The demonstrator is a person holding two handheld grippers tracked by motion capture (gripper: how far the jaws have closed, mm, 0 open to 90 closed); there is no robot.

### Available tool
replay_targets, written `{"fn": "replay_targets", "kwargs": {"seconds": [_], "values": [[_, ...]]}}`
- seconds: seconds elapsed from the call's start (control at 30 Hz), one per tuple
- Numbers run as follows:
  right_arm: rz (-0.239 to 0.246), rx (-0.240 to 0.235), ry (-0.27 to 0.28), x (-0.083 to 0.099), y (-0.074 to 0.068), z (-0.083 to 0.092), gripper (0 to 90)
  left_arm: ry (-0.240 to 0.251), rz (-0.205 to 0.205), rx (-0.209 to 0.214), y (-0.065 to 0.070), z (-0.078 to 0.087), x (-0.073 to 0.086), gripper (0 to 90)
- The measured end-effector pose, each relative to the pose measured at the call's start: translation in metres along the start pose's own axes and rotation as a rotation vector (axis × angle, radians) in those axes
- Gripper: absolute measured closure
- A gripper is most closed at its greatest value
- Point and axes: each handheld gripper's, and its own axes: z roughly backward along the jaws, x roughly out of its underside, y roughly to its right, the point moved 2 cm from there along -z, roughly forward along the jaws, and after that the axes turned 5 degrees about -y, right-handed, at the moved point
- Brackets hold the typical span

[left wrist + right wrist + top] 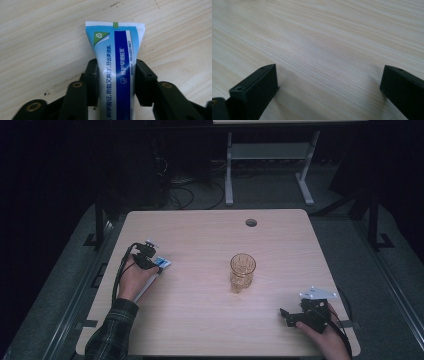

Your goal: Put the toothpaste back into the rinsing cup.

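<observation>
The left gripper had its jaws set on either side of a blue-and-white plastic toothpaste tube lying flat on the pale wooden table, near its left edge; the pads appeared to press the tube's sides, so the step in hand looked like the grasp itself. An amber patterned glass tumbler stood upright mid-table, well apart. The right gripper rested near the right corner, jaws spread wide over bare wood. Next, probably, a firm squeeze, then a lift clear of the table.
</observation>
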Motion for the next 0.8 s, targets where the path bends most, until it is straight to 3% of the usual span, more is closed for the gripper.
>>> {"fn": "replay_targets", "kwargs": {"seconds": [0.17,0.47,0.8], "values": [[0.001,0.000,0.000,0.000,0.000,0.000,0.7,0.020,-0.003,0.022,-0.001,0.005,0.003,67.8],[0.000,0.000,0.000,0.000,0.000,0.000,0.7,0.056,0.006,0.062,-0.002,0.010,0.008,69.5],[0.000,0.000,0.000,0.000,0.000,0.000,0.7,0.163,0.019,0.123,-0.007,0.031,0.015,70.6]]}}
